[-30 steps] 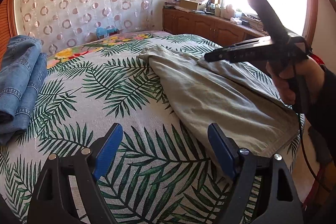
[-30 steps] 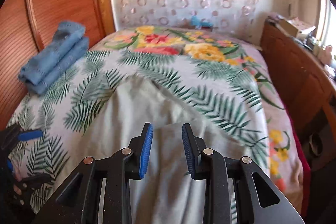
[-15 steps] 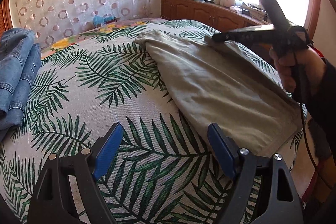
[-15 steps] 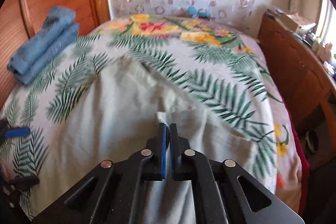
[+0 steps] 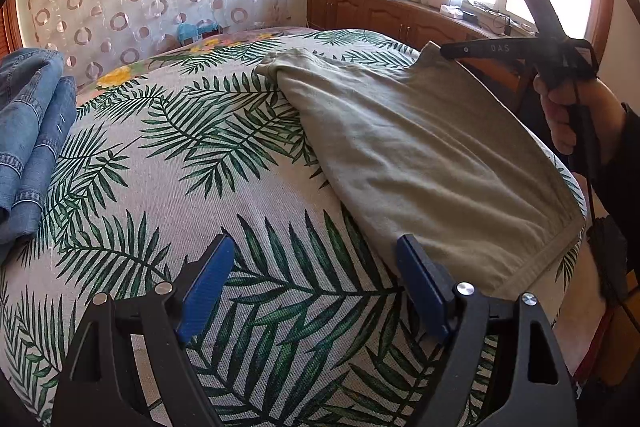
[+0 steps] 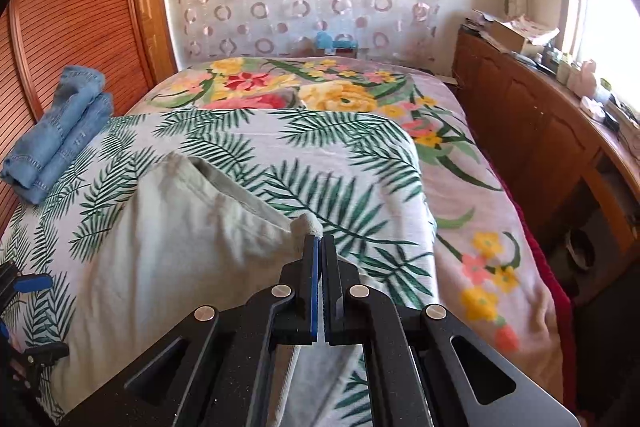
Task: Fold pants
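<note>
Grey-green pants (image 5: pixel 420 155) lie on the right half of a bed with a palm-leaf cover (image 5: pixel 224 163). My right gripper (image 6: pixel 319 239) is shut on a corner of the pants (image 6: pixel 168 227), which sticks up past the fingertips; the cloth hangs taut from it toward the left. Seen from the left wrist, the right gripper (image 5: pixel 444 49) holds that corner up above the bed's far right side, with a hand behind it. My left gripper (image 5: pixel 315 241) stands open over the cover, its right finger close to the pants' near edge, nothing between its fingers.
Folded blue jeans (image 5: pixel 32 131) (image 6: pixel 60 135) rest at the bed's left side by a wooden wardrobe (image 6: pixel 72 27). A low wooden cabinet (image 6: pixel 540 131) with clutter runs under the window on the right. A floral sheet (image 6: pixel 460 187) covers the bed's far and right parts.
The right gripper went from open over the pants to shut on a corner of them, then drew that corner up and to the right. The left gripper stayed open and nearly still.
</note>
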Demonstrator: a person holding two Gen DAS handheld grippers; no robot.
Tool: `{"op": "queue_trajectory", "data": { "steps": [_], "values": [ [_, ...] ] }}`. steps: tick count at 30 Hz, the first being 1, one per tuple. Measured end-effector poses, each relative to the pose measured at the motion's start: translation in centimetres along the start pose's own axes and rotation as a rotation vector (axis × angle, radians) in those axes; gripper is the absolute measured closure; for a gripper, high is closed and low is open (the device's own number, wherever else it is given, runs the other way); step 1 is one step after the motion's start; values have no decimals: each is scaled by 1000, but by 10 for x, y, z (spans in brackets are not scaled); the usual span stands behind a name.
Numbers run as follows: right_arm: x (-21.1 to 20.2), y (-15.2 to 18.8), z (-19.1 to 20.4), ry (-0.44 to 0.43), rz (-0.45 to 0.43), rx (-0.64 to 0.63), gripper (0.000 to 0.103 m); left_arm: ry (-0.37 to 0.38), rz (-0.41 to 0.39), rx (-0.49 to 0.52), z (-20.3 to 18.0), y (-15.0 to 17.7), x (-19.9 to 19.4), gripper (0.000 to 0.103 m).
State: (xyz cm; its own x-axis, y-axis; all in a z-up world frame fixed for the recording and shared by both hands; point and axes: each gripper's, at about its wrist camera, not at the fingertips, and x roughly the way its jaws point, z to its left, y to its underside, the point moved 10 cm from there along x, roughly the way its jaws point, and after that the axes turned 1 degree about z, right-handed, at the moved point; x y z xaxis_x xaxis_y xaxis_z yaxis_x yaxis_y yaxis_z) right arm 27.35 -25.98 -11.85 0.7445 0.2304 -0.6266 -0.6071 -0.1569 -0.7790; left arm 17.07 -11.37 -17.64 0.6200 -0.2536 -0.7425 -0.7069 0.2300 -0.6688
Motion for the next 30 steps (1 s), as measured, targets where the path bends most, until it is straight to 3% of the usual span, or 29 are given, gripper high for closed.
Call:
{"op": "queue_trajectory", "data": {
  "steps": [11, 17, 19, 21, 22, 30],
  "values": [
    [0, 6, -15, 75, 46, 19, 103, 5, 3, -4, 1, 1, 0, 19],
    [1, 1, -13, 24, 15, 55, 103, 6, 4, -6, 2, 0, 1, 19],
    [4, 3, -12, 10, 15, 63, 98, 6, 3, -6, 3, 0, 1, 19],
    [9, 7, -16, 17, 29, 70, 82, 7, 4, -6, 3, 0, 2, 19],
    [11, 9, -17, 17, 32, 75, 80, 8, 5, -7, 3, 0, 2, 19],
    [19, 15, -10, -20, 54, 48, 78, 9, 11, -7, 3, 1, 2, 19]
  ]
}}
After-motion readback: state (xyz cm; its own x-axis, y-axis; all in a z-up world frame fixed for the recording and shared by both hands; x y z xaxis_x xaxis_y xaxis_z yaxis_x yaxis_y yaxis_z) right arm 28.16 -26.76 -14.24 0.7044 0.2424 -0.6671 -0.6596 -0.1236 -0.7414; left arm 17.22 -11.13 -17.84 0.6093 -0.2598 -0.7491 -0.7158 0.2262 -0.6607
